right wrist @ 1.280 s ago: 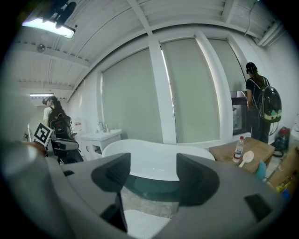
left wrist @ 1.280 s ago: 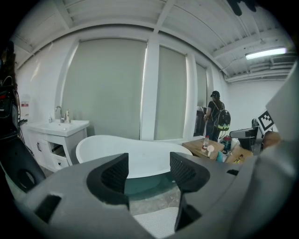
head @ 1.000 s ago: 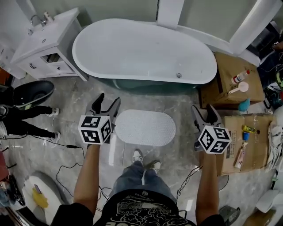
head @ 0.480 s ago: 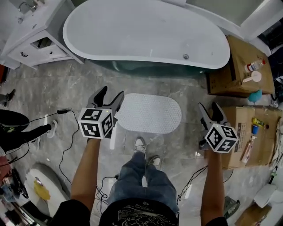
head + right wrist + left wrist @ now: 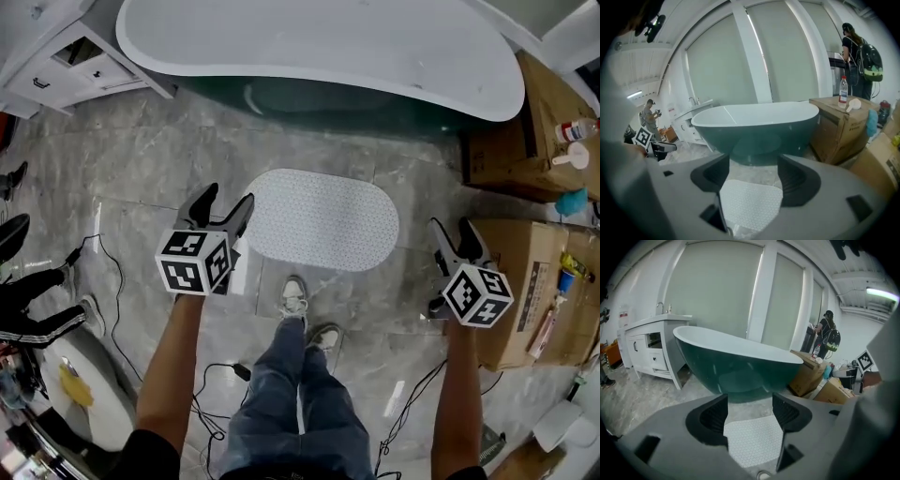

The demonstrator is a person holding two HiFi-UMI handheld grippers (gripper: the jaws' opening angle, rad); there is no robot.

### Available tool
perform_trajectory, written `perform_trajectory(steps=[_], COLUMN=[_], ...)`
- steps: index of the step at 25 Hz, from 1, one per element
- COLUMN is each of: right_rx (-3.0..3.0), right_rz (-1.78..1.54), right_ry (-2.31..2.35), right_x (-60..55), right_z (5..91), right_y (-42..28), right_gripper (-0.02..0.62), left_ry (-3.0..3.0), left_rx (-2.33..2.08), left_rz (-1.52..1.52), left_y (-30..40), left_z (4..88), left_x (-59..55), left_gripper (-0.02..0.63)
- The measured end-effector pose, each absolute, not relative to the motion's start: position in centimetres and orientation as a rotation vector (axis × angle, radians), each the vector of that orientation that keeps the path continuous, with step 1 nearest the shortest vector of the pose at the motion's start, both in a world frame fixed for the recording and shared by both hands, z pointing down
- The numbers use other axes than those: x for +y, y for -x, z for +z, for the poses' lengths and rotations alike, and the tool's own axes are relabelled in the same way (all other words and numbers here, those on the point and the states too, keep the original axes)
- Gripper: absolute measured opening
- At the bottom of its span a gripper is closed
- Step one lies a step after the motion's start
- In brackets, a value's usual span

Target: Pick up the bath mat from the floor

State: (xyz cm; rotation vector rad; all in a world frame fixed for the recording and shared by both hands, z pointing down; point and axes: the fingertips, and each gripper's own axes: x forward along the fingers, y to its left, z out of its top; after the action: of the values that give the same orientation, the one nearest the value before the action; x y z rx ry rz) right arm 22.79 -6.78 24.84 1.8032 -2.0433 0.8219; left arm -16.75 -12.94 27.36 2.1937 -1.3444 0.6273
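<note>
A white oval bath mat (image 5: pixel 322 218) with a dotted surface lies flat on the grey marble floor in front of the tub. My left gripper (image 5: pixel 223 208) hangs above the floor at the mat's left end, open and empty. My right gripper (image 5: pixel 457 237) hovers to the right of the mat, also open with nothing between its fingers. In the left gripper view the mat (image 5: pixel 752 439) shows through the gap of the jaws, and in the right gripper view the mat (image 5: pixel 750 201) lies the same way, well below the fingers.
A white bathtub (image 5: pixel 319 42) with a dark green outside stands beyond the mat. Cardboard boxes (image 5: pixel 525 291) with bottles flank the right side, a white vanity cabinet (image 5: pixel 56 66) the far left. Black cables (image 5: pixel 103 253) trail on the floor at left. The person's shoes (image 5: pixel 295 298) stand just short of the mat.
Both grippers have sunk toward the floor and the head camera has dropped with them, so the mat and tub look larger. The jaws stay open and empty.
</note>
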Motion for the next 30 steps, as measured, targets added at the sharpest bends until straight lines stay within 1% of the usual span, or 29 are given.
perform_trajectory(steps=[10,16,30], right_rx=[-2.040,-2.024,-2.031], right_rz=[0.847,0.808,0.824], right_ry=[-1.734,-1.700,-1.720], right_x=[-4.6,-4.0,-5.9], right_z=[38.9,47.0,63.6], right_y=[-23.2,-24.1,-25.2], right_gripper=[0.333,0.336,0.348], left_ry=[-2.158,-2.115,-2.086], left_rx=[-1.335,-1.363,-1.387], left_rz=[0.685,0.644,0.692], left_y=[18.0,18.8,20.7], left_z=[41.4,49.0,66.3], left_x=[-10.5,-10.3,-12.0], left_gripper=[0.325,0.327,0.354])
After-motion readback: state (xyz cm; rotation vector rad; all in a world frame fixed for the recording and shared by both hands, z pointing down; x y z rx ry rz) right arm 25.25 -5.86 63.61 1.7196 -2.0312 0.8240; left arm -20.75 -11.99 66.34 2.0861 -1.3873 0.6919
